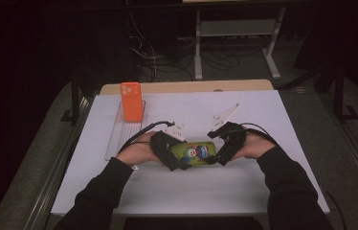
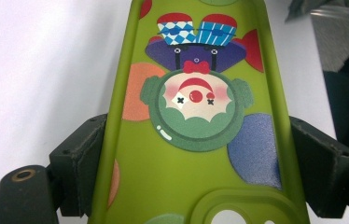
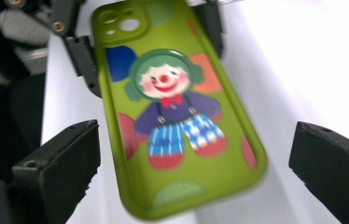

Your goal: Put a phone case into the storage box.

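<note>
A green phone case (image 1: 194, 152) printed with a clown lies camera-hole end to the left at the middle of the white table (image 1: 191, 187). My left gripper (image 1: 177, 155) is shut on that end; in the left gripper view its black jaws press both long edges of the case (image 2: 191, 140). My right gripper (image 1: 221, 154) stands open around the other end. In the right gripper view the case (image 3: 172, 116) lies between the wide-apart jaws with a gap on each side, and the left gripper (image 3: 147, 39) grips its far end.
An orange phone (image 1: 131, 100) stands upright at the far end of a clear tray (image 1: 122, 129) left of my hands. A wooden board (image 1: 186, 86) runs along the table's far edge. Desk legs and cables sit on the floor beyond.
</note>
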A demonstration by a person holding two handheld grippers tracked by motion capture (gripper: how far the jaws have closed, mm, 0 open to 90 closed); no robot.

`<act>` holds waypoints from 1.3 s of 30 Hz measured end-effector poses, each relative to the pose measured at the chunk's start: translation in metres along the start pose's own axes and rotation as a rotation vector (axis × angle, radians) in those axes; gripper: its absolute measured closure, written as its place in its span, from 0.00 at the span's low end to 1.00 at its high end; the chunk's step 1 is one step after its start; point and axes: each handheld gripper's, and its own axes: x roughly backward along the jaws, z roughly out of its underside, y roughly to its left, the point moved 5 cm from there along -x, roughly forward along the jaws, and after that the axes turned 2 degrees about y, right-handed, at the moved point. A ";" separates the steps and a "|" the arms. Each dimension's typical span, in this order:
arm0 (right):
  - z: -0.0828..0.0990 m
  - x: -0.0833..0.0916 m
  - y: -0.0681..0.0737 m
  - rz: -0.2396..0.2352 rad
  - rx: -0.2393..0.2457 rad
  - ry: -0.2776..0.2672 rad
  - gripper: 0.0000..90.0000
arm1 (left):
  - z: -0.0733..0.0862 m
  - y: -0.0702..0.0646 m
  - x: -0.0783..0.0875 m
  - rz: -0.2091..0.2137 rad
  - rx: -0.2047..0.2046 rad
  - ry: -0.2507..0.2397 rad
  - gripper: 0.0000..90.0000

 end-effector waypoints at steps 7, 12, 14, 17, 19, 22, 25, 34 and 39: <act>0.011 0.009 -0.017 0.108 -0.154 -0.062 0.00 | 0.002 0.010 0.002 -0.067 0.084 -0.011 0.17; 0.019 0.013 -0.019 0.148 -0.237 -0.111 0.00 | 0.003 0.016 0.005 -0.132 0.145 -0.010 0.17; 0.023 0.012 -0.020 0.176 -0.248 -0.122 0.00 | 0.003 0.017 0.007 -0.153 0.159 -0.020 0.17; 0.028 0.013 -0.020 0.212 -0.288 -0.136 0.00 | 0.004 0.018 0.009 -0.185 0.180 -0.024 0.17; 0.032 0.013 -0.019 0.225 -0.324 -0.141 0.00 | 0.004 0.018 0.010 -0.204 0.197 -0.029 0.17; 0.039 0.011 -0.016 0.250 -0.343 -0.134 0.00 | 0.005 0.019 0.010 -0.227 0.210 -0.039 0.17; 0.045 0.006 -0.013 0.270 -0.367 -0.131 0.00 | 0.004 0.019 0.011 -0.244 0.229 -0.043 0.17; 0.062 0.000 -0.005 0.381 -0.411 -0.166 0.00 | 0.001 0.013 0.008 -0.261 0.280 -0.038 0.17; 0.068 -0.006 -0.003 0.407 -0.390 -0.156 0.00 | 0.001 0.013 0.007 -0.265 0.283 -0.031 0.17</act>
